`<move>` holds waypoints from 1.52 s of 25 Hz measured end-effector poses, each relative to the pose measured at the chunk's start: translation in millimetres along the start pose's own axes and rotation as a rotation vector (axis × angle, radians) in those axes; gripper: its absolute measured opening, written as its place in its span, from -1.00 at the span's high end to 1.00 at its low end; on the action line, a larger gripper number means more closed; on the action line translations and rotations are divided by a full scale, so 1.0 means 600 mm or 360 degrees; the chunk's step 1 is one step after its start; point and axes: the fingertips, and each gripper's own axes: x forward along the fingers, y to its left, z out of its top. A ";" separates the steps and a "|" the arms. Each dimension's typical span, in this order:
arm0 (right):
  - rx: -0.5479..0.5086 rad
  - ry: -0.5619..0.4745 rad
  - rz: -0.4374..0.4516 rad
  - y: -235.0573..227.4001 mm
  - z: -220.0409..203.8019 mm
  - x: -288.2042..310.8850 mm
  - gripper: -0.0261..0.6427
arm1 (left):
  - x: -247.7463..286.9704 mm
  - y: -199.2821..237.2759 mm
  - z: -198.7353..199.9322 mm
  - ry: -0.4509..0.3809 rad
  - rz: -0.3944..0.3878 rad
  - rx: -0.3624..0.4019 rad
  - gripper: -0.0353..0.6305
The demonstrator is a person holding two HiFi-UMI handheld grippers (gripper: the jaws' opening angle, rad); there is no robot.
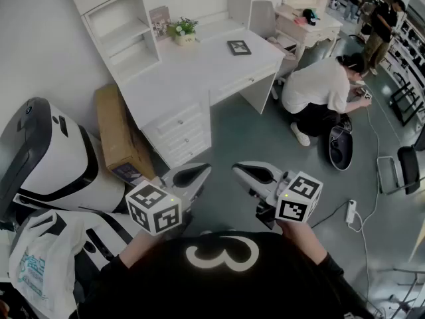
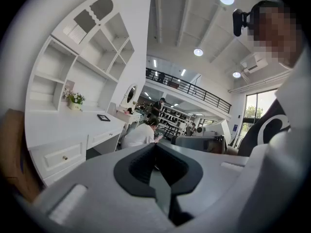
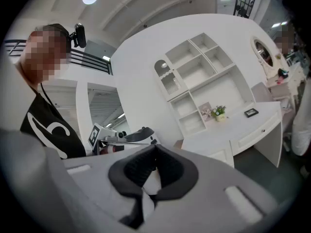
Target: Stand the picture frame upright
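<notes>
The picture frame point(image 1: 239, 47) is small and dark, and it lies flat on the white desk point(image 1: 199, 72), towards its right end. It also shows small in the left gripper view as the frame point(image 2: 103, 117) and in the right gripper view as the frame point(image 3: 251, 112). My left gripper point(image 1: 201, 171) and right gripper point(image 1: 240, 170) are held side by side close to my body, over the floor and well short of the desk. Both are shut, with nothing between their jaws.
A potted plant point(image 1: 182, 29) and a card point(image 1: 159, 21) stand at the desk's shelf unit. A cardboard box point(image 1: 121, 135) leans at the desk's left. A person point(image 1: 324, 88) crouches on the floor to the right. A white machine point(image 1: 50, 158) and a plastic bag point(image 1: 36, 264) are at my left.
</notes>
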 end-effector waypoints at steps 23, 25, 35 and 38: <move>0.0000 -0.0005 -0.0015 -0.111 0.046 -0.085 0.91 | 0.146 -0.038 0.038 0.0007 0.0001 0.0065 0.87; -0.0006 -0.0010 -0.0018 -0.130 0.051 -0.101 0.91 | 0.167 -0.041 0.043 -0.0019 0.0030 0.0096 0.86; -0.0030 -0.0002 -0.0032 -0.182 0.050 -0.140 0.91 | 0.232 -0.051 0.023 -0.0018 0.0012 0.0082 0.86; -0.0013 0.0012 -0.0055 -0.204 0.041 -0.139 0.91 | 0.249 -0.037 0.016 -0.0012 -0.0003 0.0059 0.86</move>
